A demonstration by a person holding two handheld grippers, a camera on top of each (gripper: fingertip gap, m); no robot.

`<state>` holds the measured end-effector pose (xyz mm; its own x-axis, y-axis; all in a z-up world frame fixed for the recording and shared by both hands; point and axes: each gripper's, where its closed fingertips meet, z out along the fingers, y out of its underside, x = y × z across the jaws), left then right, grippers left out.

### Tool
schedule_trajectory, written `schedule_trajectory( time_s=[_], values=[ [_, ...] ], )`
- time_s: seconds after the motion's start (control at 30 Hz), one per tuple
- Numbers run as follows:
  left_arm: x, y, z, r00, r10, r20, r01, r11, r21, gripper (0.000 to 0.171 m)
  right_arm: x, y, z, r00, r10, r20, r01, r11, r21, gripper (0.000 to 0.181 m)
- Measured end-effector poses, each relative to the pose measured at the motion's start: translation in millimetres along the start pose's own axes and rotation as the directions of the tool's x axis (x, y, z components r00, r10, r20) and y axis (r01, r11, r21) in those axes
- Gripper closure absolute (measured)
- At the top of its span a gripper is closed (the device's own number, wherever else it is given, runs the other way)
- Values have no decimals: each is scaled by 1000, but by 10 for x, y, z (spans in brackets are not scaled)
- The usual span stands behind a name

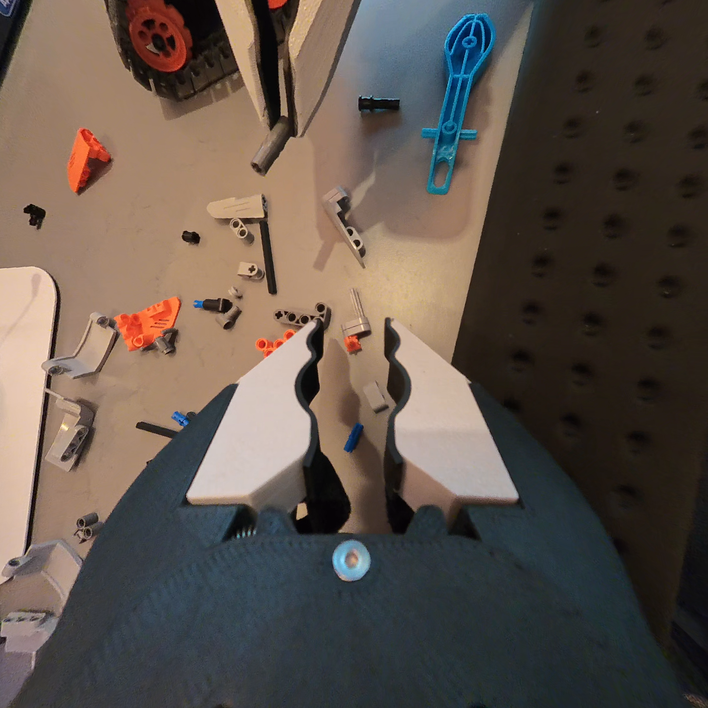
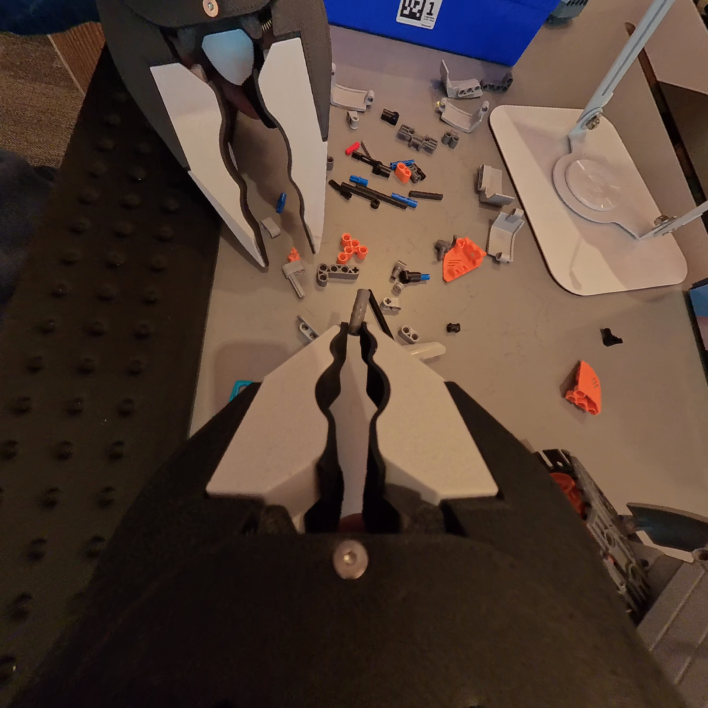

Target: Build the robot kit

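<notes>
**Grey tube pinched on the right, left jaws spread over loose parts**

My right gripper [image 2: 353,328] is clenched on a dark grey tube [image 2: 360,309], pinching it at one end between the very tips of the jaws; the rest of the tube juts out forward, above the grey surface [image 2: 498,344]. In the left wrist view the same tube [image 1: 270,150] pokes out from the tips of those white fingers, tilted down toward the surface.

My left gripper [image 1: 352,325] is released, jaws spread wide and holding nothing. Between its fingers lie a small blue pin [image 1: 353,437] and a small grey block [image 1: 375,396], both resting on the surface. Just beyond its tips, toward the tube, sit a grey pin with an orange bit [image 1: 354,333], a dark grey bent beam [image 1: 304,315] and an orange connector cluster [image 1: 272,343].

Beside the tube lie a black axle [image 1: 268,257] and a pale grey panel [image 1: 236,207]. Farther from the tube are a light blue lever tool [image 1: 456,103], a black pin [image 1: 378,102], an orange wedge [image 1: 86,159] and a tracked assembly with an orange wheel [image 1: 159,38]. A white base plate [image 2: 574,230] lies at the edge of the surface.
</notes>
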<state>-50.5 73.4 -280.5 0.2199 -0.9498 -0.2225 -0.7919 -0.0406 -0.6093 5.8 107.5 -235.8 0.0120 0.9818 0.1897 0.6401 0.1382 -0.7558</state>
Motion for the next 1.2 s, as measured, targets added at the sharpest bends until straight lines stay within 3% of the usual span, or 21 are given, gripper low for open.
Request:
schedule_trajectory(
  time_s=[1.2],
  values=[
    [-27, 92, -79, 1000, 20, 15, -20, 1000, -13, 140, -41, 11, -25, 999, -38, 33, 39, 999, -11, 177]
  ],
)
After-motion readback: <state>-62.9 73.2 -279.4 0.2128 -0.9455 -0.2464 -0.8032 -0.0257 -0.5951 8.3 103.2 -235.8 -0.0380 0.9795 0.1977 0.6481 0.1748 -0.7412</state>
